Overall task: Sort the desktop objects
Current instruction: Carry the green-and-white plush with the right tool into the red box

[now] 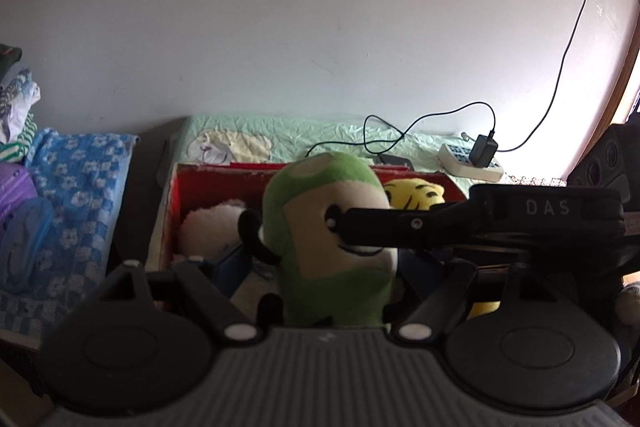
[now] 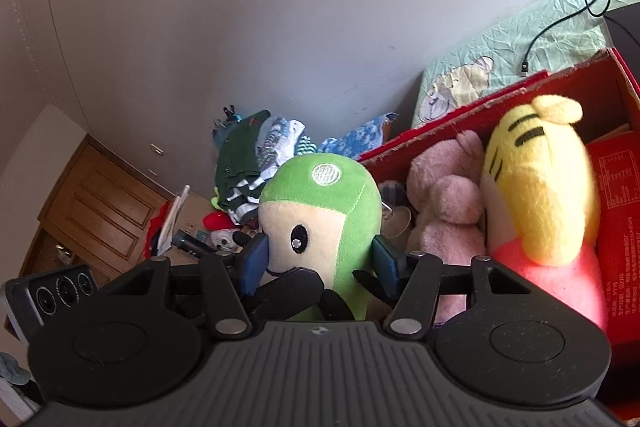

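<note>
Clearly the step in hand is carrying the green plush toy (image 2: 320, 223) to the red box (image 2: 460, 119); to do it well, I judge the toy should be kept upright and lifted over the box's near wall, then lowered into the free space beside the pink plush (image 2: 444, 203) instead of onto it; a soft body like this can squash and slip, so the squeeze should be held even until the toy rests on something.

From the right wrist view, the right gripper (image 2: 320, 259) has its blue-padded fingers (image 2: 256, 259) closed partway against both sides of the toy's body, pressing into the plush; the toy stands upright between them, just in front of the box's near wall, with the yellow plush (image 2: 540, 183) inside the box beyond the pink one.

From the left wrist view, the left gripper (image 1: 332, 291) sits close behind the same toy (image 1: 328, 227); its fingers are mostly hidden by the toy and by the other tool's dark arm crossing in front, so I cannot tell whether they grip it or stand open.
</note>
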